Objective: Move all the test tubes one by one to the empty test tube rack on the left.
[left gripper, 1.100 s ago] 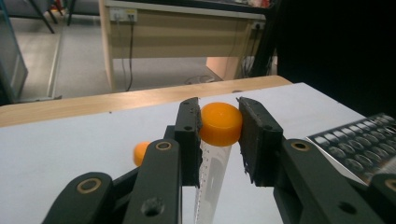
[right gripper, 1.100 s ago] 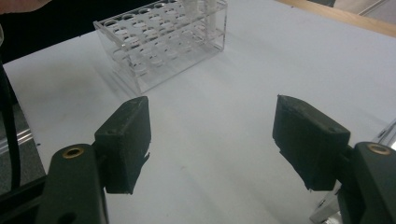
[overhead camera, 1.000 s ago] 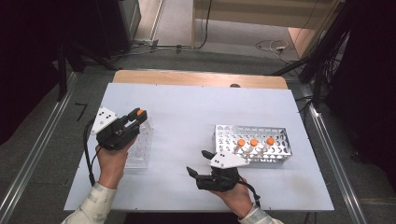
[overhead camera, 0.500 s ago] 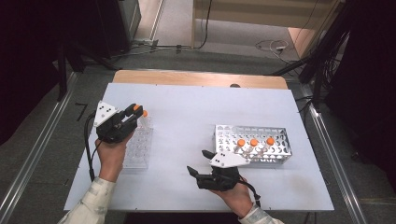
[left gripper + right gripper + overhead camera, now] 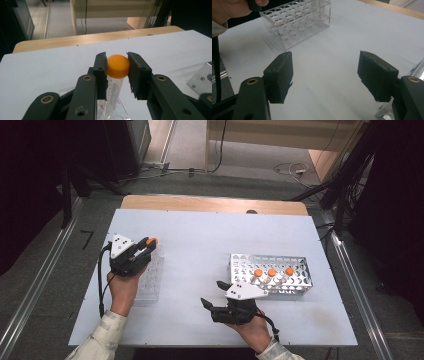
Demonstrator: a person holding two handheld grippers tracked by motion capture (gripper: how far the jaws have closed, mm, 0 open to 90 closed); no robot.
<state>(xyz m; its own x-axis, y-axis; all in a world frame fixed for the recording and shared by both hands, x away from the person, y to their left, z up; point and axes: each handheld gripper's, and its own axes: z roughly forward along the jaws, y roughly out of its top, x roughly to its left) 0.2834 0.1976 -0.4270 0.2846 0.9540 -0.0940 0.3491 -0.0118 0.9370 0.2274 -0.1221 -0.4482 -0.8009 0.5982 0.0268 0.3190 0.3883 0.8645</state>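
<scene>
On the white table (image 5: 200,250), the clear rack (image 5: 150,280) lies at the left and the metal rack (image 5: 270,265) at the right. The left gripper (image 5: 117,66) clamps the orange-capped tube (image 5: 117,66) by its cap above the clear rack, long axis near upright, cap up. The right gripper (image 5: 325,75) rests wide open, holding nothing, beside the metal rack.
</scene>
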